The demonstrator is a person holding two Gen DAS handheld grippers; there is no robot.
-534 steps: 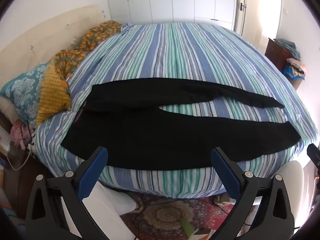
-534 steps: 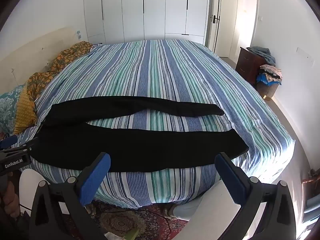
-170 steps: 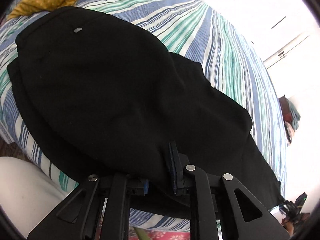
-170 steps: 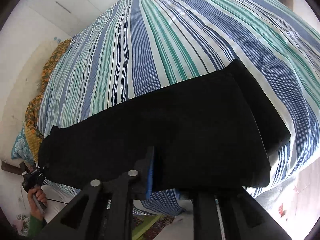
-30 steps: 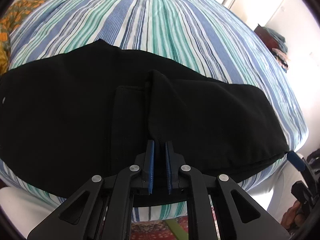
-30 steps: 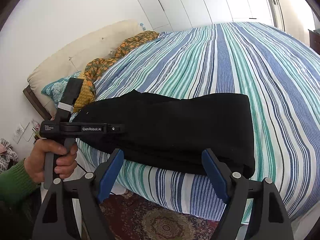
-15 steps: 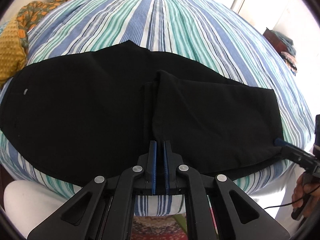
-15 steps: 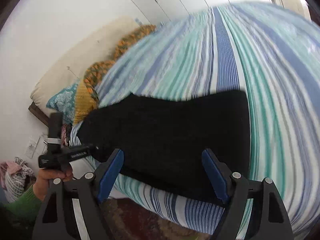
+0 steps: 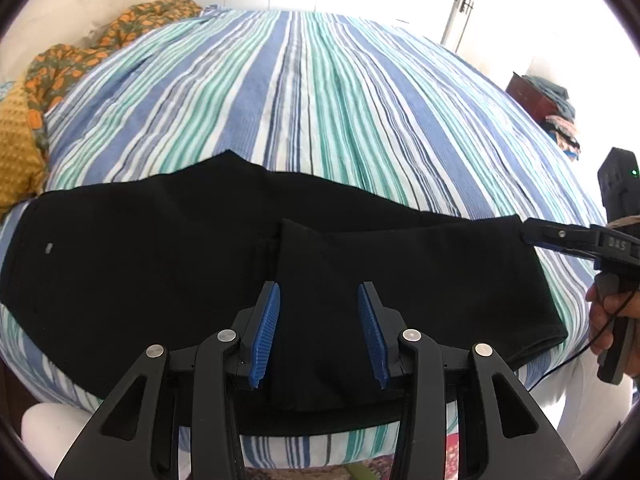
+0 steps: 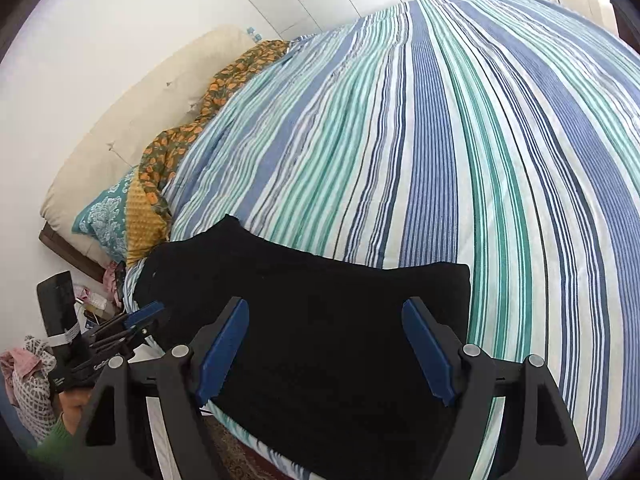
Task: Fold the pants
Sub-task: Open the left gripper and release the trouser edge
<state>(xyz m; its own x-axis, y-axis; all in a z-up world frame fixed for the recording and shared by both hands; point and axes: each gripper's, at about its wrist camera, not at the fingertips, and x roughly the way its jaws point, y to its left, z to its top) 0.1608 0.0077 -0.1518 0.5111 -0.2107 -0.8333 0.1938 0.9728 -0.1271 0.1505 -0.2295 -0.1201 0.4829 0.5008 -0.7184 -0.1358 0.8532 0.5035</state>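
The black pants lie doubled across the lower frame on the bed; another fold seems left. Left tool and right tool both spread, empty.

A striped bed stretches ahead of the jaws; orange patterned bedding and a teal pillow lie far left.

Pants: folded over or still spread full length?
Folded: the pants lie doubled, hem end atop the middle; both grippers open.
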